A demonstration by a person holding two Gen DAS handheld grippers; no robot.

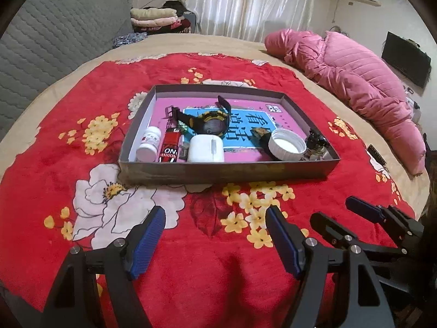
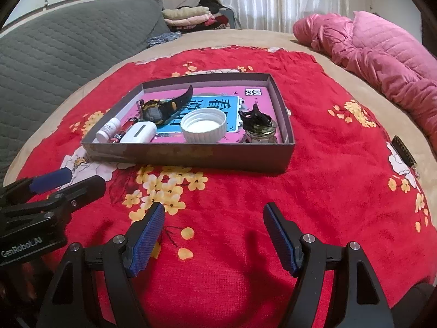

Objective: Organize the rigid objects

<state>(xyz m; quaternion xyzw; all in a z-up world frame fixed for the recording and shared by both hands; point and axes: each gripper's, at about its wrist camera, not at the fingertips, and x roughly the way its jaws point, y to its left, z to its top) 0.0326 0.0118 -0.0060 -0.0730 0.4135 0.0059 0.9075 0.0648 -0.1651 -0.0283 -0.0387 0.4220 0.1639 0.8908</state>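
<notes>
A shallow grey cardboard box point(image 1: 218, 173) point(image 2: 191, 158) lies on the red flowered blanket. Inside are a small white pill bottle point(image 1: 148, 146) point(image 2: 108, 132), a red lighter point(image 1: 170, 147) point(image 2: 124, 132), a white case point(image 1: 206, 149) point(image 2: 140, 134), a black and yellow watch point(image 1: 210, 121) point(image 2: 161, 109), a white lid point(image 1: 286, 145) point(image 2: 203, 124) and a small glass jar with black clips point(image 1: 315, 145) point(image 2: 258, 128). My left gripper point(image 1: 215, 242) hovers open over the blanket in front of the box. My right gripper point(image 2: 214, 239) is open beside it, with nothing between its fingers.
A pink padded jacket point(image 1: 352, 82) point(image 2: 382, 60) lies along the bed's right side. A grey quilted cover point(image 1: 54, 43) is at the left, folded clothes point(image 1: 158, 19) at the back. A small dark tag point(image 2: 404, 150) sits at the blanket's right edge.
</notes>
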